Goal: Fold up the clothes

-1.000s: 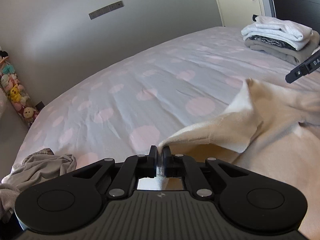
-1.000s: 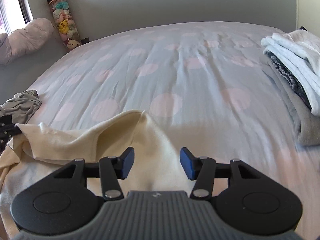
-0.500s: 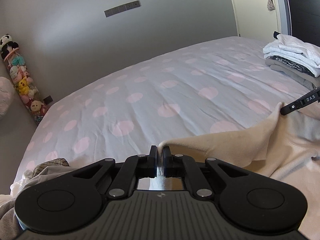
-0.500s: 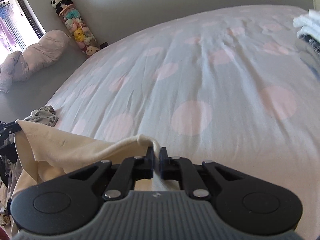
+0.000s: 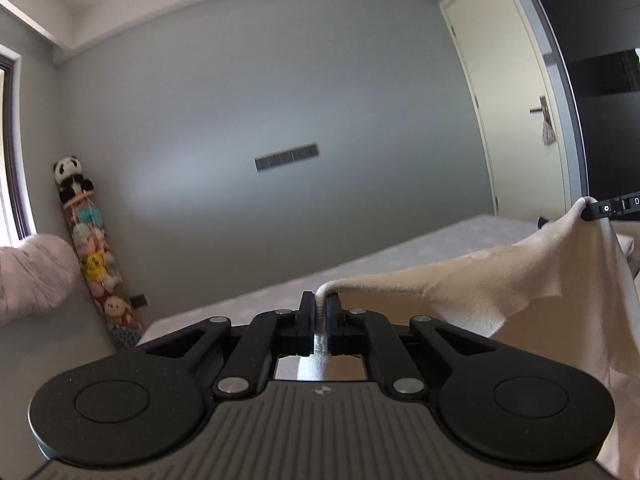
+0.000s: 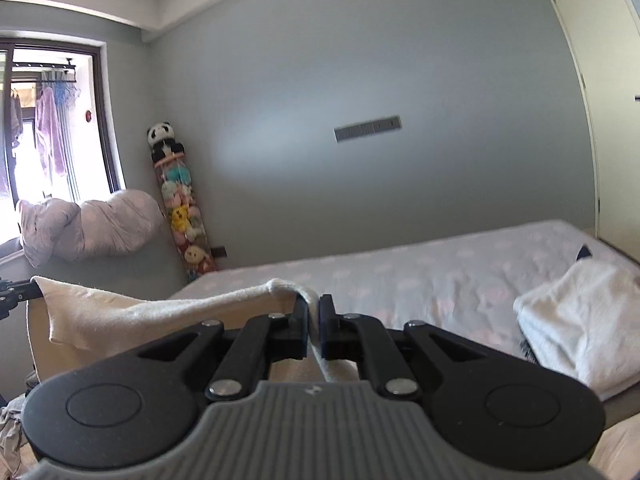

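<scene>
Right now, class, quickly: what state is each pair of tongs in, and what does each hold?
Left tongs: closed, gripping an edge of the cream garment.
Right tongs: closed, gripping another edge of the same cream garment.

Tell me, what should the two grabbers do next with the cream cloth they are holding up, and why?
Probably pull the two apart a little, to stretch the top edge straight. The left gripper and the right gripper each have their jaws shut on a corner of the cream garment, and it hangs above the bed. Its edge sags between them, and a smooth cloth likely folds more neatly.
</scene>
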Demonstrator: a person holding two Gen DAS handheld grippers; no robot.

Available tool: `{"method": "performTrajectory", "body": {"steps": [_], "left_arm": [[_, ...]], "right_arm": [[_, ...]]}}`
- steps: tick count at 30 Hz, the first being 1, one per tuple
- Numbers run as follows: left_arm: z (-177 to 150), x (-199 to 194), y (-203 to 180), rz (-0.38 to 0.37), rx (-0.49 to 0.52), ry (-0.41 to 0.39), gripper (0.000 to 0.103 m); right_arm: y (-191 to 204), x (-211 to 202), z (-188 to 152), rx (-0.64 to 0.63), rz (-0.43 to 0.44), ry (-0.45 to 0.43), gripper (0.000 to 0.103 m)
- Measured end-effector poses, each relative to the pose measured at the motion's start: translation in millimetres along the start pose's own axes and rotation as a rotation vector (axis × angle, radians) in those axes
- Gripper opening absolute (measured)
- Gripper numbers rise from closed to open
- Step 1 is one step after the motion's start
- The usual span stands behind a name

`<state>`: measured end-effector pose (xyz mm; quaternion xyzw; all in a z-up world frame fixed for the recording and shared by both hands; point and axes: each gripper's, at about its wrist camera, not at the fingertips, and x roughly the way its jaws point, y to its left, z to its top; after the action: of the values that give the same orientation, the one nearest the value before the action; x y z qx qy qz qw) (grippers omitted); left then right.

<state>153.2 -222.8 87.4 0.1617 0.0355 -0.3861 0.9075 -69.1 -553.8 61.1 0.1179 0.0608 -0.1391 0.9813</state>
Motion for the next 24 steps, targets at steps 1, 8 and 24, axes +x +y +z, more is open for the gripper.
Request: {"method": "performTrajectory", "body": {"steps": [1, 8, 24], "left_arm": [[10.2, -15.7, -0.4, 0.007, 0.0, -0.033, 0.003], [64.9, -108.3, -6.7, 0.028, 0.001, -0.245, 0.003], [77.4, -117.5, -13.6, -0.047, -0.011, -0.268, 0.003]], "right_arm": [[6.9, -15.7, 10.3, -0.013, 0.004, -0.024, 0.007], [47.8, -115.3, 65.0, -0.103, 0.016, -0.201, 0.007], [60.5, -144.7, 63.3, -0.146, -0.059, -0.245, 0.007]]}}
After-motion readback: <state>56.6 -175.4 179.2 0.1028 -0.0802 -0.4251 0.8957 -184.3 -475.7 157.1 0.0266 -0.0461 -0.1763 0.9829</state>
